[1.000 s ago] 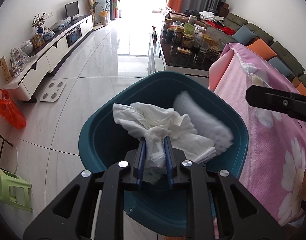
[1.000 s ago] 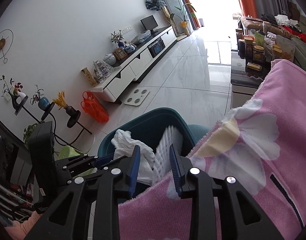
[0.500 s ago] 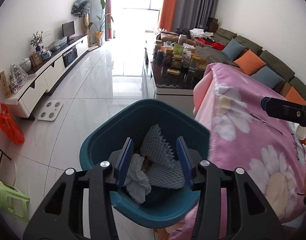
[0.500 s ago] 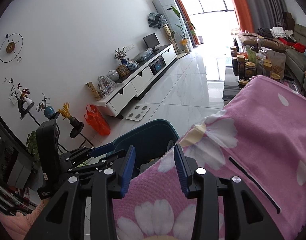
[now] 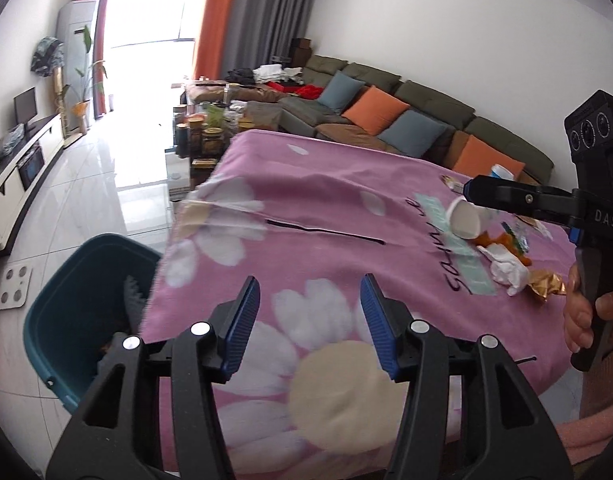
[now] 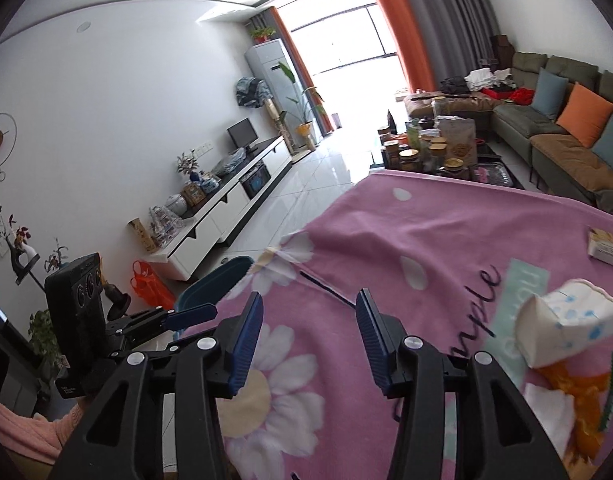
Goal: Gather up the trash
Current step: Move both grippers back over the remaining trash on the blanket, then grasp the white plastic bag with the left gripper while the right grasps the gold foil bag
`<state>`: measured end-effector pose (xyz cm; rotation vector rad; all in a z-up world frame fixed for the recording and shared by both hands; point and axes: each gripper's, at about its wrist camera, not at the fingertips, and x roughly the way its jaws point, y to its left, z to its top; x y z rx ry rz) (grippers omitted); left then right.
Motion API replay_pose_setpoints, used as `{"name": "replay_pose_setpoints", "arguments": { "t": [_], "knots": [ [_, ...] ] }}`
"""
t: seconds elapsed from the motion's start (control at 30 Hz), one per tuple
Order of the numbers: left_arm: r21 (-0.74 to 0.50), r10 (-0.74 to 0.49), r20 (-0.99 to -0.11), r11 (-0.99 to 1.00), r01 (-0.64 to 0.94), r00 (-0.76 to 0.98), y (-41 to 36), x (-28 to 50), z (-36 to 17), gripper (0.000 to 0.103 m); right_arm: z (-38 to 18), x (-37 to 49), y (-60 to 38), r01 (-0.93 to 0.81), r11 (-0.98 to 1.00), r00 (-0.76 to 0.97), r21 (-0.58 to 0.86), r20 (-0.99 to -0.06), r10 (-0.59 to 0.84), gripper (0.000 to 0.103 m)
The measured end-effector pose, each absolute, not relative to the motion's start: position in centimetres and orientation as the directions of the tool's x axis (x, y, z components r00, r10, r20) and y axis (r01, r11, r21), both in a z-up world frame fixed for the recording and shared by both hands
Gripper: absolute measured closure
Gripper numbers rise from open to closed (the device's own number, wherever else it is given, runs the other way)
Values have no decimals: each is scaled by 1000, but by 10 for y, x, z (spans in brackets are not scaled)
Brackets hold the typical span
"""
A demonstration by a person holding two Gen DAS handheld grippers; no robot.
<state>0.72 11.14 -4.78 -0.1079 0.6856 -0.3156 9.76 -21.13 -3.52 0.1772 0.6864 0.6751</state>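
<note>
A teal bin (image 5: 66, 300) stands on the floor at the left edge of a table under a pink flowered blanket (image 5: 326, 208); white foam netting shows inside it. My left gripper (image 5: 308, 300) hovers over the blanket's near edge, jaws opening, nothing between them. My right gripper (image 6: 309, 312) hangs over the blanket too, jaws opening and empty. Trash lies at the right: a tipped paper cup (image 6: 566, 324), crumpled white tissue (image 5: 504, 268), a gold wrapper (image 5: 546, 284), orange peel (image 6: 578, 388) and a small packet (image 6: 604, 248).
A low table crowded with jars (image 5: 202, 136) stands beyond the blanket, with a long green sofa (image 5: 386, 120) behind it. A white TV cabinet (image 6: 226, 216) lines the left wall; an orange bag (image 6: 146, 284) and a floor scale (image 5: 14, 288) lie near the bin.
Both grippers were at the bin, the left shut on white tissue, the right with foam netting between its jaws. They let go, opened, rose and swung right over the pink blanket.
</note>
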Motion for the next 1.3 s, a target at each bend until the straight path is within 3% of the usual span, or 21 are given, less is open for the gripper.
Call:
{"name": "replay_pose_setpoints", "arguments": {
  "t": [0.23, 0.57, 0.93, 1.17, 1.3],
  "knots": [
    [-225, -460, -616, 880, 418, 639, 32, 16, -55, 51, -51, 73, -304, -306, 882, 694, 358, -550, 464, 57],
    [-221, -560, -644, 788, 574, 521, -56, 24, -60, 51, -81, 28, -407, -37, 914, 768, 403, -573, 284, 52],
    [-233, -578, -681, 753, 616, 449, -97, 33, -66, 47, -107, 5, -432, 19, 889, 734, 457, -610, 298, 40],
    [-233, -555, -728, 752, 616, 402, -123, 45, -74, 45, -117, 1, -427, 7, 867, 711, 499, -612, 347, 40],
    [-238, -541, -750, 758, 607, 382, -135, 54, -80, 54, -120, 1, -422, -6, 865, 700, 501, -615, 362, 45]
  ]
}}
